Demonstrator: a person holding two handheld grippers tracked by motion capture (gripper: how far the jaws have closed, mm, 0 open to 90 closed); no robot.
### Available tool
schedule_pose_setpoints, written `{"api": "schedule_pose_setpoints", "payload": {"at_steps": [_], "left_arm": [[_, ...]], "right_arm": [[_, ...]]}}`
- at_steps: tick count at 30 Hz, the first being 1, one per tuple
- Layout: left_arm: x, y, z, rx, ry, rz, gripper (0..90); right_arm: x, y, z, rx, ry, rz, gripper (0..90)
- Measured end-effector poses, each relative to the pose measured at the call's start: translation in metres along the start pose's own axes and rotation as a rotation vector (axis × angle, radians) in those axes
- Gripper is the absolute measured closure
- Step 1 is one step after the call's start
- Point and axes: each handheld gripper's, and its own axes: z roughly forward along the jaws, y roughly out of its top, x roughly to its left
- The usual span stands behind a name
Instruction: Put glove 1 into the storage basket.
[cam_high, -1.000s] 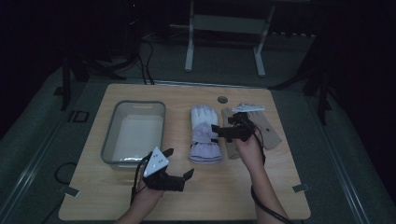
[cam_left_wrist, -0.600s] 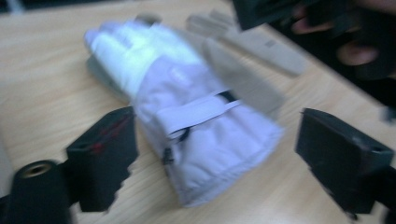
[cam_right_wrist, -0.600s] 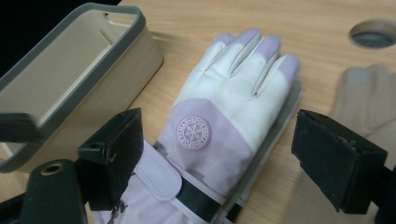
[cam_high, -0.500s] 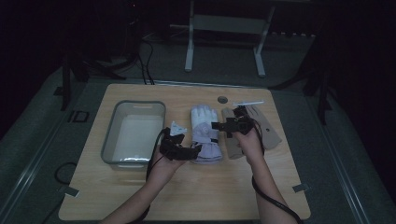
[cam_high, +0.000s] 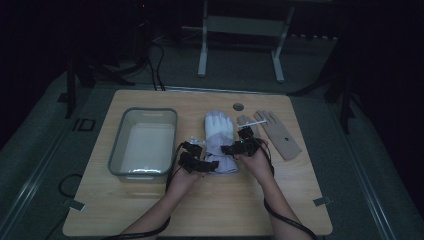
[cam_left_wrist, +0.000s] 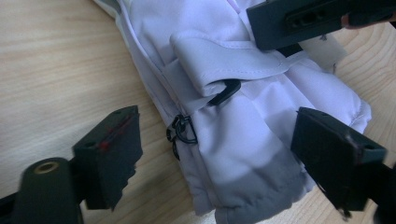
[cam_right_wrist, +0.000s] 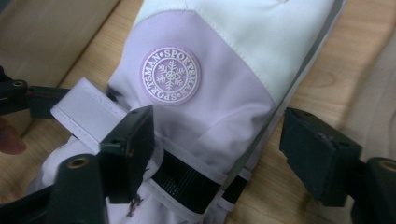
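Observation:
A white and lavender ski glove (cam_high: 219, 131) lies flat in the middle of the wooden table (cam_high: 150, 210), cuff toward me. My left gripper (cam_high: 206, 163) is at the cuff's left side. In its own view the left gripper (cam_left_wrist: 219, 154) is open and has just been closing, with the cuff (cam_left_wrist: 243, 154) and a black hook (cam_left_wrist: 180, 133) between the jaws, unpressed. My right gripper (cam_high: 232, 148) hangs low over the wrist. Seen from the right gripper (cam_right_wrist: 224, 154), the jaws straddle the strap (cam_right_wrist: 88, 114) and the black band below the snowflake badge (cam_right_wrist: 171, 74); they have just been closing without pinching.
A grey plastic bin (cam_high: 118, 145) stands left of the glove, close to my left hand. A flat tan glove (cam_high: 280, 137) lies to the right, with a small white item (cam_high: 258, 121) beside it. A round hole (cam_high: 238, 106) sits in the tabletop behind.
My left hand came from the table's front left up to the glove's cuff. My right hand sank onto the glove's wrist. Both jaw pairs narrowed.

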Motion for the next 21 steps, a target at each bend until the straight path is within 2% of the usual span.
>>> {"api": "schedule_pose_setpoints", "payload": {"at_steps": [3,7,10,14,17,18,21], "left_arm": [[0.004,-0.004,0.005,0.015,-0.015,-0.02,21.4],[0.009,-0.01,0.008,0.004,-0.065,-0.048,27.3],[0.008,-0.01,0.009,0.006,-0.07,-0.023,32.2],[0.009,-0.01,0.009,0.021,-0.089,-0.006,41.9],[0.011,-0.01,0.009,0.031,-0.103,-0.018,50.1],[0.011,-0.01,0.009,0.03,-0.109,-0.023,52.2],[0.012,-0.009,0.007,0.03,-0.114,-0.024,59.8]], "right_arm": [[-0.003,-0.004,0.009,0.029,0.013,0.025,30.1],[-0.013,-0.01,0.016,0.038,0.086,0.12,31.7],[-0.016,-0.013,0.017,0.032,0.131,0.152,38.6],[-0.012,-0.014,0.016,0.018,0.122,0.123,44.4],[-0.011,-0.014,0.015,0.016,0.116,0.124,50.7],[-0.01,-0.013,0.015,0.015,0.109,0.131,55.9],[-0.008,-0.012,0.014,0.02,0.095,0.13,60.1]]}}
